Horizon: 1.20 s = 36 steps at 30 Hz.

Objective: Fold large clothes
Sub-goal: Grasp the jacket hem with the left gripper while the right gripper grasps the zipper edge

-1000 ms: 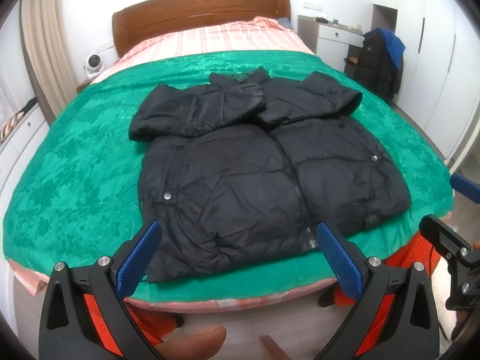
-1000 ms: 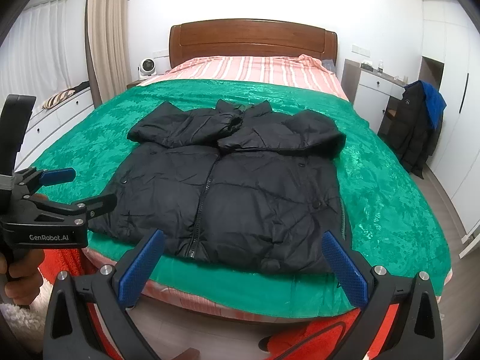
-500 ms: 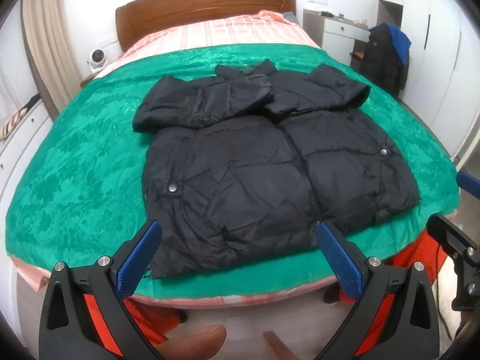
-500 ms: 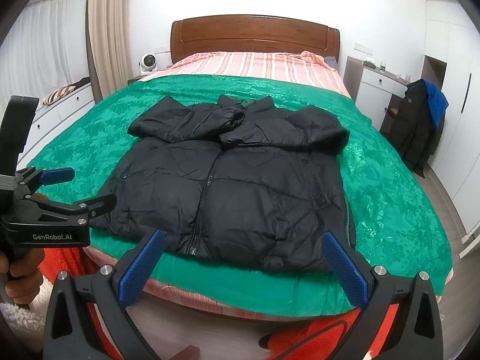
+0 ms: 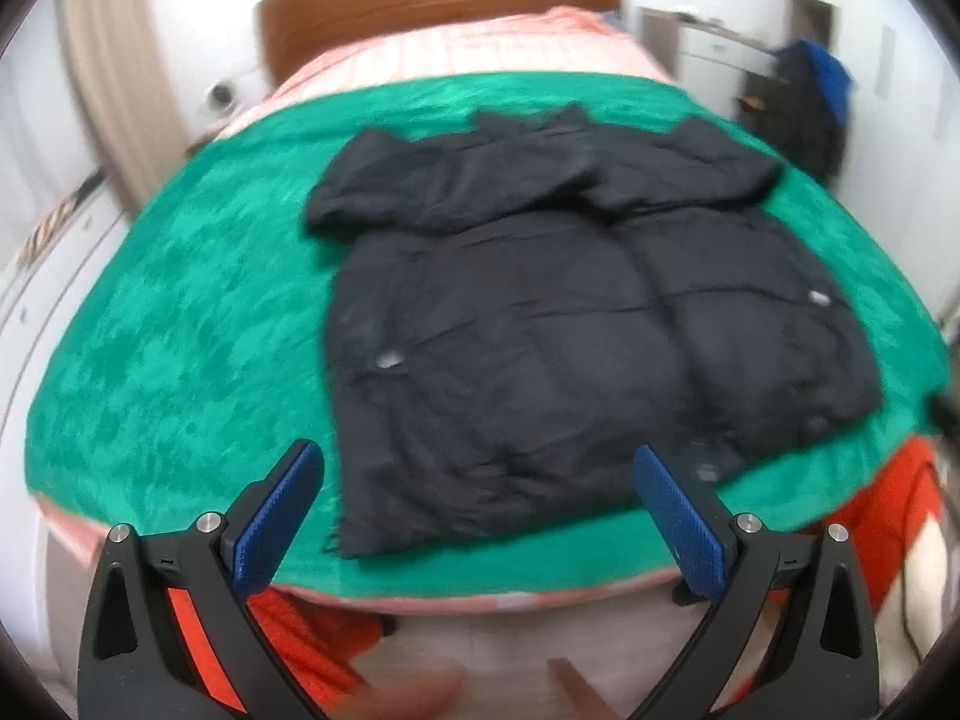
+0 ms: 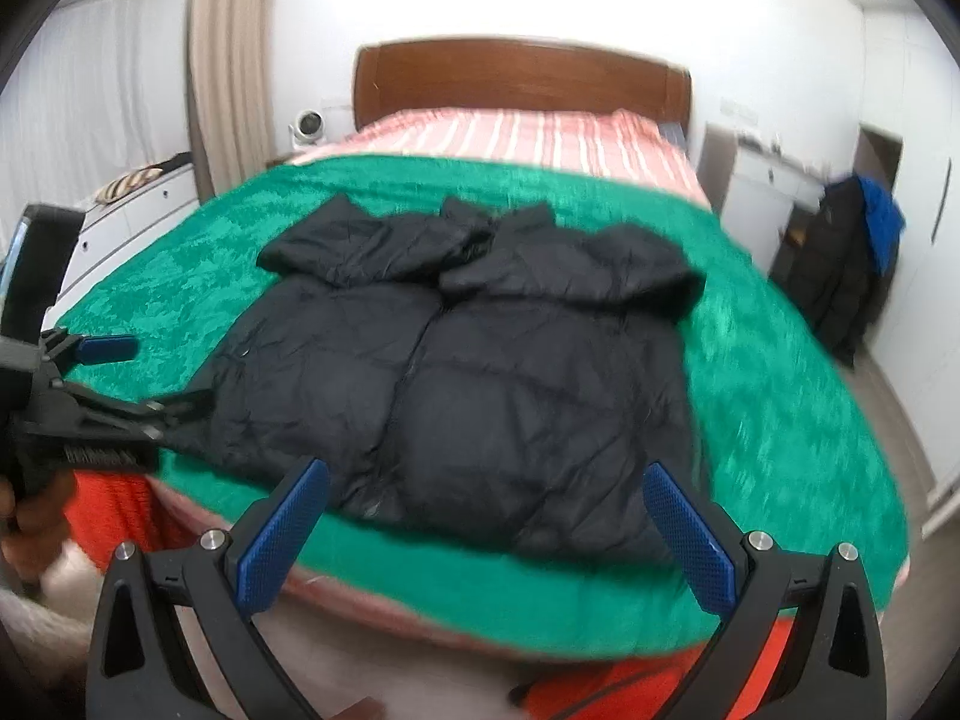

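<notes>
In the left wrist view my left hand-held gripper (image 5: 477, 516) is released, its blue pads (image 5: 277, 519) spread wide with nothing between them. Over the last second it has pushed forward and down toward the bed: the black puffer jacket (image 5: 576, 336) now fills more of the frame, and the picture has gone blurry with the motion. The near hem corner of the jacket sits just beyond and between the pads, not yet touched. I read this as the approach for the bottom-up fold, since the sleeves (image 5: 456, 186) already lie crossed over the chest. The jacket rests front up, zipped, on a green blanket (image 5: 180, 324) near the foot edge of the bed, with a wooden headboard (image 5: 432, 6) behind and a dark coat with something blue (image 5: 810, 102) hanging at the right.

In the right wrist view my right hand-held gripper (image 6: 486, 525) is likewise released and empty, and it too has closed in on the hem since a second ago. The jacket's near edge lies just past its pads, apart from them. The left hand-held gripper shows at the left edge, reaching toward the jacket's side. Beyond are striped pink bedding (image 6: 522, 135), a curtain (image 6: 231, 60), a white drawer unit (image 6: 756, 192) and a small white fan (image 6: 309, 123)
</notes>
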Motion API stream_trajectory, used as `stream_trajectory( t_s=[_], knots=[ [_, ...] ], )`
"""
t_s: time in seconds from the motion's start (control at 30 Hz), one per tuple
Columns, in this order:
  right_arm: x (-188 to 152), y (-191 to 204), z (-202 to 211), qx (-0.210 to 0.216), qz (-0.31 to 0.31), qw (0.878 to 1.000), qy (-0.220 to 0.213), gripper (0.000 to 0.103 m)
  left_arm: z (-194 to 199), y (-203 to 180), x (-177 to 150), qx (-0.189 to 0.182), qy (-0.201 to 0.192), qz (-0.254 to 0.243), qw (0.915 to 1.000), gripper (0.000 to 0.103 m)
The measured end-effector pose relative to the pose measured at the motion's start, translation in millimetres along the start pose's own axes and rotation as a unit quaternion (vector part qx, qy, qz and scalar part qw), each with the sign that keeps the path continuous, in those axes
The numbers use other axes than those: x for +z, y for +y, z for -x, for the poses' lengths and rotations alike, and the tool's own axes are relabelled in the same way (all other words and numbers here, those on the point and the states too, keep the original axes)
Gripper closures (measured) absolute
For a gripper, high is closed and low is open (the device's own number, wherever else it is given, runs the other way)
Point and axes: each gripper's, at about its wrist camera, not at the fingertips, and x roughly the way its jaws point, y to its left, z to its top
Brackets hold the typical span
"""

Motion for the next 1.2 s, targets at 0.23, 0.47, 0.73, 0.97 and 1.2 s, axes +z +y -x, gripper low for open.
stream_trajectory(
  t_s=[0.23, 0.47, 0.73, 0.97, 1.2],
  knots=[
    [-25.5, -117.9, -99.8, 0.117, -0.169, 0.973, 0.109, 0.0, -88.6, 80.4, -16.5, -0.124, 0.119, 0.135, 0.9758, 0.001],
    [-56.0, -136.8, -169.3, 0.085, -0.176, 0.952, 0.237, 0.0, -129.1, 74.5, -21.2, -0.139, 0.153, 0.124, 0.9706, 0.001],
    [-68.6, -155.2, -179.4, 0.13, -0.197, 0.929, 0.284, 0.0, -127.0, 76.5, -20.8, -0.141, 0.153, 0.12, 0.9708, 0.01],
    [-35.6, -133.8, -157.5, 0.144, -0.142, 0.937, 0.286, 0.077, -103.7, 81.0, -12.9, -0.133, 0.132, 0.092, 0.9779, 0.086],
    [-40.3, -116.2, -103.1, 0.168, -0.109, 0.936, 0.29, 0.079, -66.9, 100.9, -37.3, -0.117, 0.146, 0.067, 0.98, 0.086]
  ],
)
